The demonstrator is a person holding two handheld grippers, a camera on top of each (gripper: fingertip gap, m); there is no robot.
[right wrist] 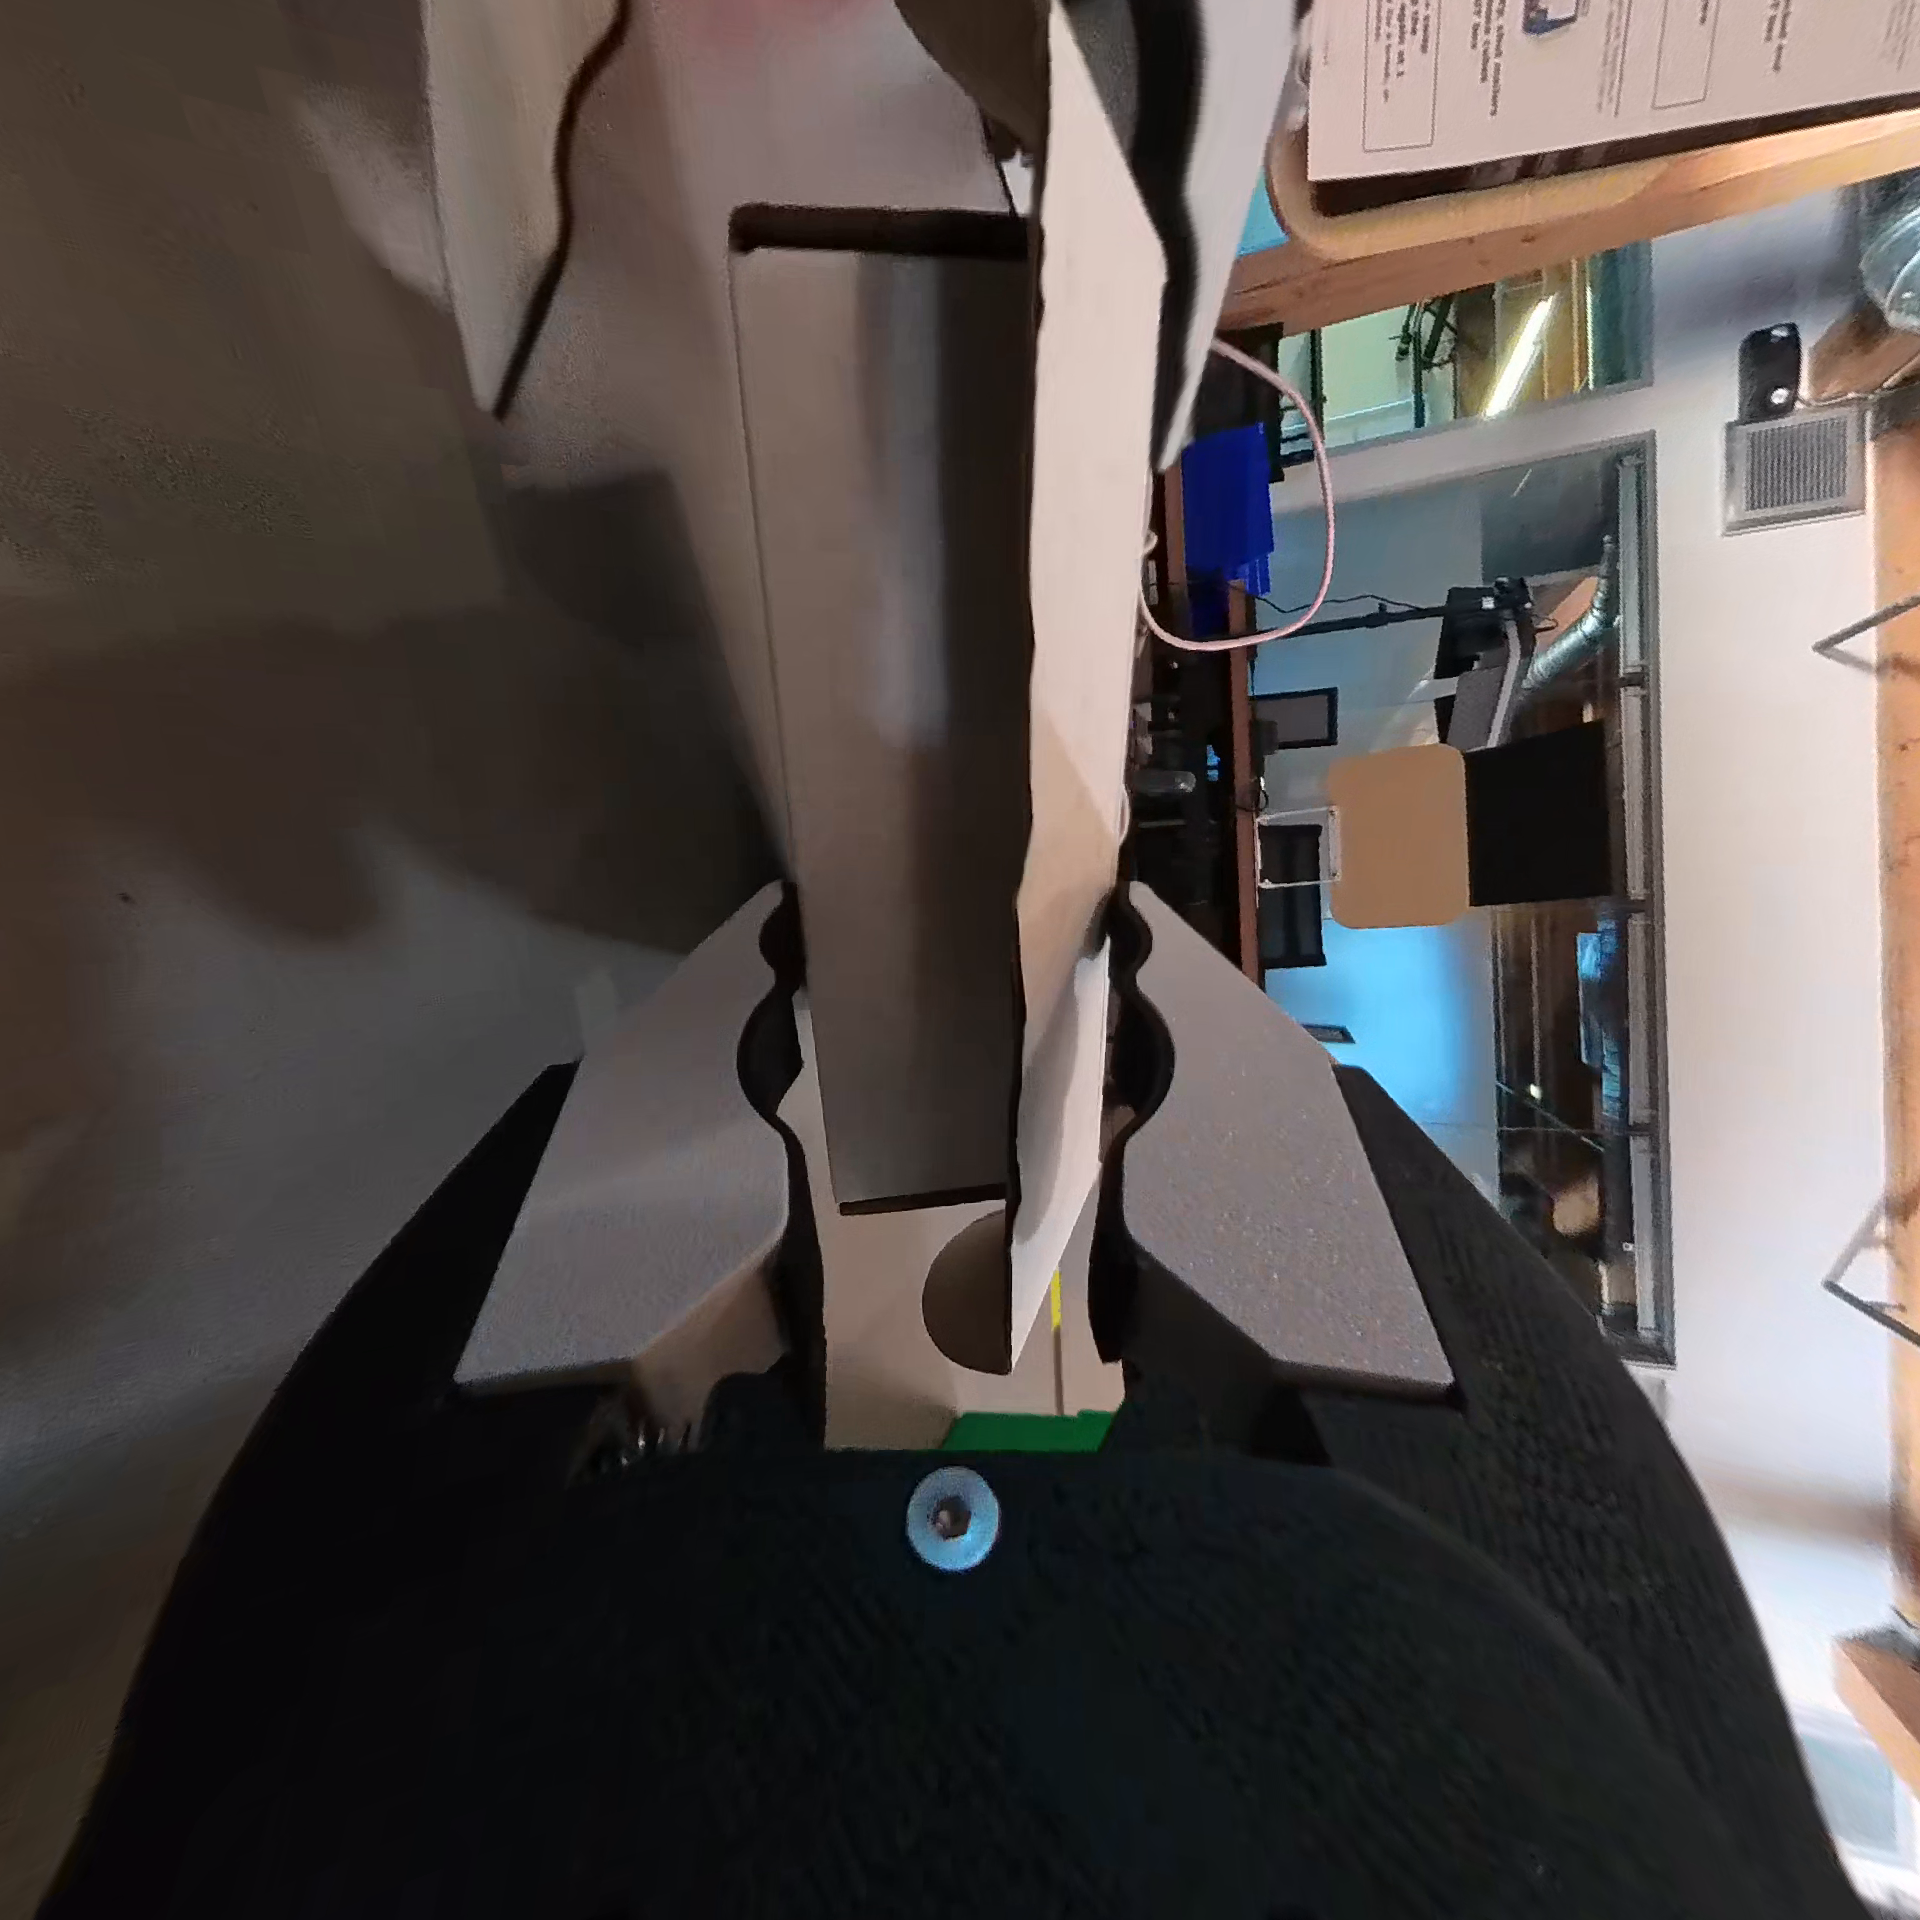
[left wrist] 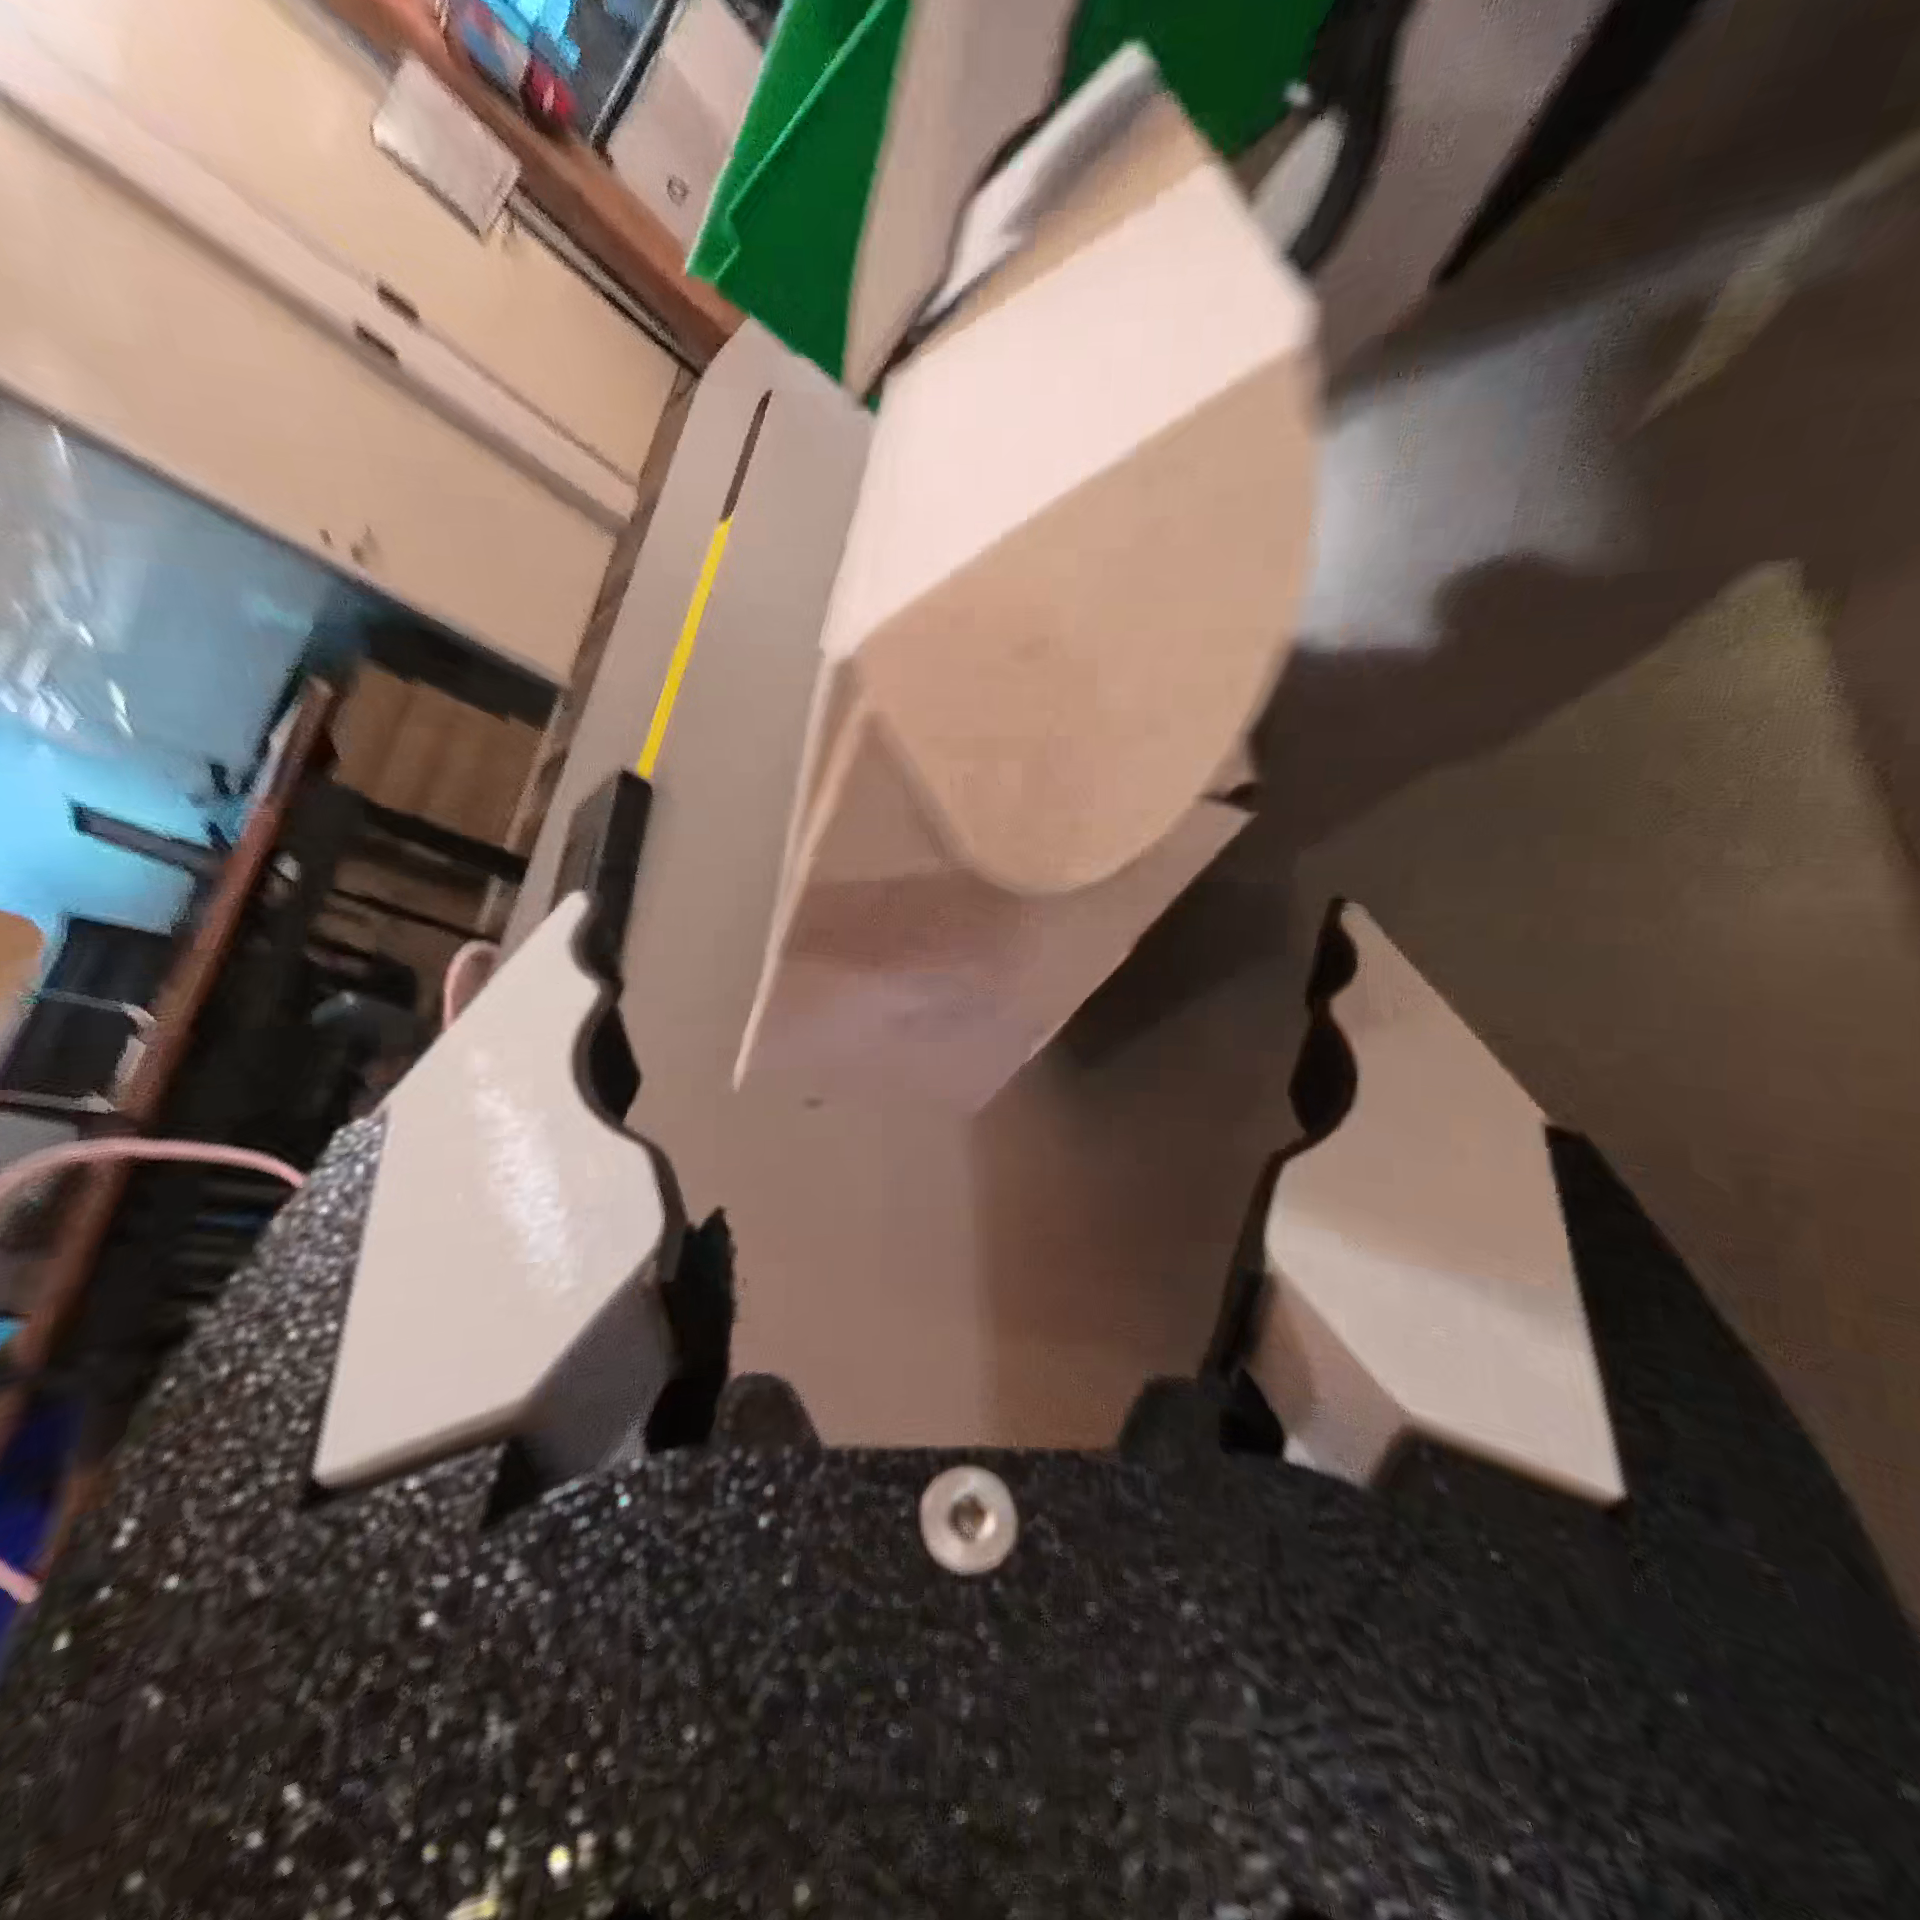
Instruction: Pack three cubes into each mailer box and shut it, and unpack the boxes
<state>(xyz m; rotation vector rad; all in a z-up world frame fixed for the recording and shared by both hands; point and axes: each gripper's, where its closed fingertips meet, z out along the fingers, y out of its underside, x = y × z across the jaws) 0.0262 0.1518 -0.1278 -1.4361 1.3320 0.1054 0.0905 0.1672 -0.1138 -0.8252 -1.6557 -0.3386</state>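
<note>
In the right wrist view my right gripper (right wrist: 951,966) is shut on a white mailer box (right wrist: 894,727). One pad presses its side wall and the other presses a folded white flap (right wrist: 1081,623) against it. A green piece (right wrist: 1023,1432) and a thin yellow strip (right wrist: 1057,1299) show deep between the fingers. In the left wrist view my left gripper (left wrist: 966,966) is wide open around the same kind of white box (left wrist: 1039,623), whose rounded flap hangs toward me. Its right finger (left wrist: 1434,1195) stands clear of the box. A yellow sliver (left wrist: 686,644) shows through a slot in the box panel.
A grey table surface (right wrist: 260,935) lies left of the box. A green sheet (left wrist: 790,187) stands behind the box. Cream cabinets (left wrist: 260,312) and a wooden shelf edge (left wrist: 582,187) are at the left. A pink cable (right wrist: 1320,499) loops beside the flap, with room furniture beyond. The tips of one gripper are about 9 cm away from the tips of the other.
</note>
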